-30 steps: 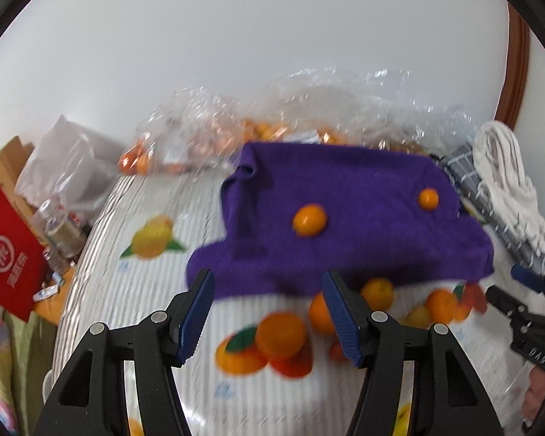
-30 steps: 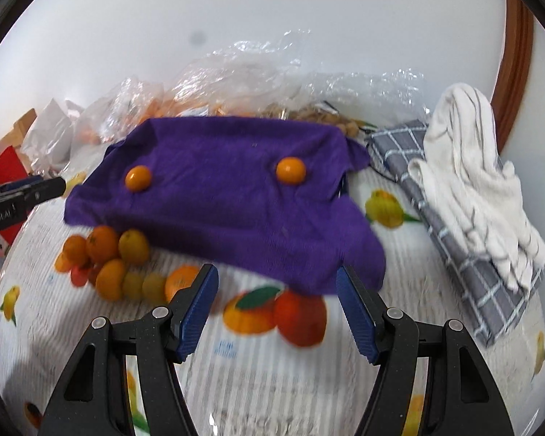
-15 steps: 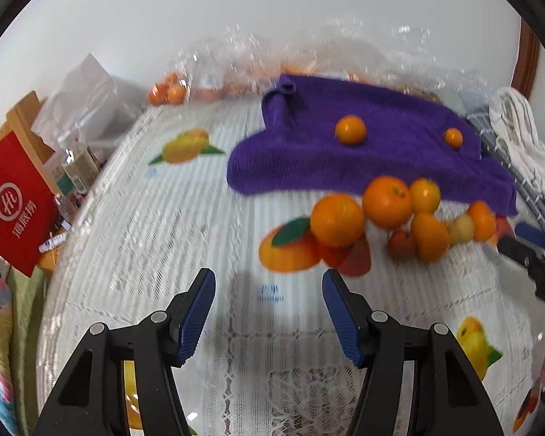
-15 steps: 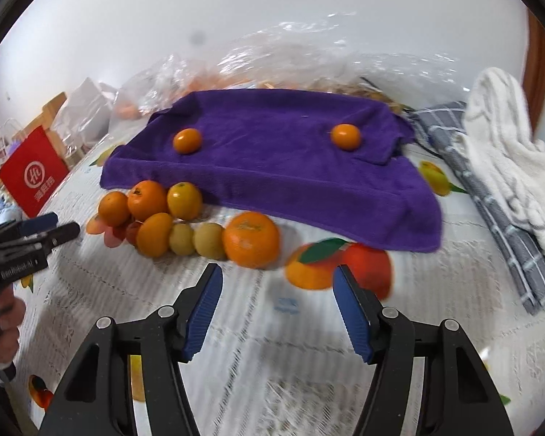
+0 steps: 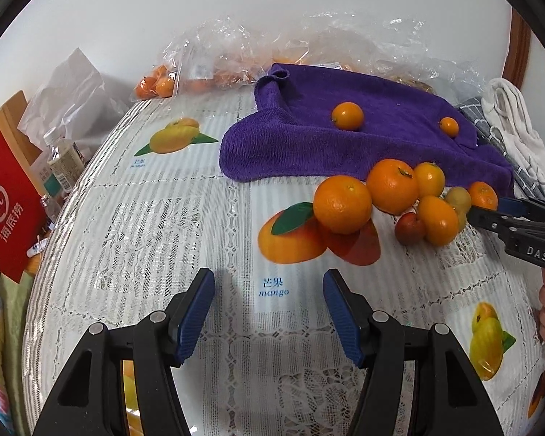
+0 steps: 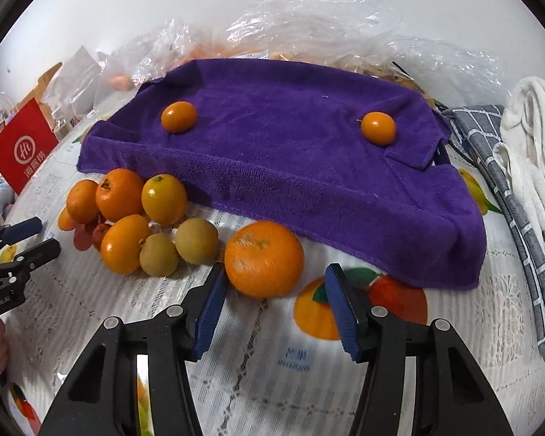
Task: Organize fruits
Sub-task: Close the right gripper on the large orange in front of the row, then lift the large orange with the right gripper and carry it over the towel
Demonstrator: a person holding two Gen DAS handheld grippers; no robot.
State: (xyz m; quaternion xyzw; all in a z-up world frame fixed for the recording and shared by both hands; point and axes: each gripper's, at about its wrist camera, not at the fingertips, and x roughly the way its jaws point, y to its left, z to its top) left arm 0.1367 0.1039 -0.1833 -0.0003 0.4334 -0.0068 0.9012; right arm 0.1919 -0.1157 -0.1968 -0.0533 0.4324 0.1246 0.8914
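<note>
A purple towel (image 6: pixel 294 152) lies over a raised base, with two small oranges (image 6: pixel 178 116) (image 6: pixel 378 128) on top. In front of it lies a cluster of oranges and yellowish fruits (image 6: pixel 127 218). A large orange (image 6: pixel 264 258) lies just beyond my open right gripper (image 6: pixel 274 301). In the left wrist view the same large orange (image 5: pixel 342 204) and the cluster (image 5: pixel 428 203) lie ahead and to the right of my open, empty left gripper (image 5: pixel 269 312). The right gripper (image 5: pixel 505 214) shows at that view's right edge.
Clear plastic bags (image 5: pixel 236 58) with more oranges sit behind the towel. A grey checked cloth (image 6: pixel 490 167) and a white towel (image 6: pixel 534 138) lie at right. A red sign (image 5: pixel 7 200) and bottles (image 5: pixel 63 163) stand at left. The tablecloth (image 5: pixel 156 225) has printed fruit pictures.
Both grippers have drawn back and lowered from the towel toward the near table. The right one has closed in on the large orange. Both stay open.
</note>
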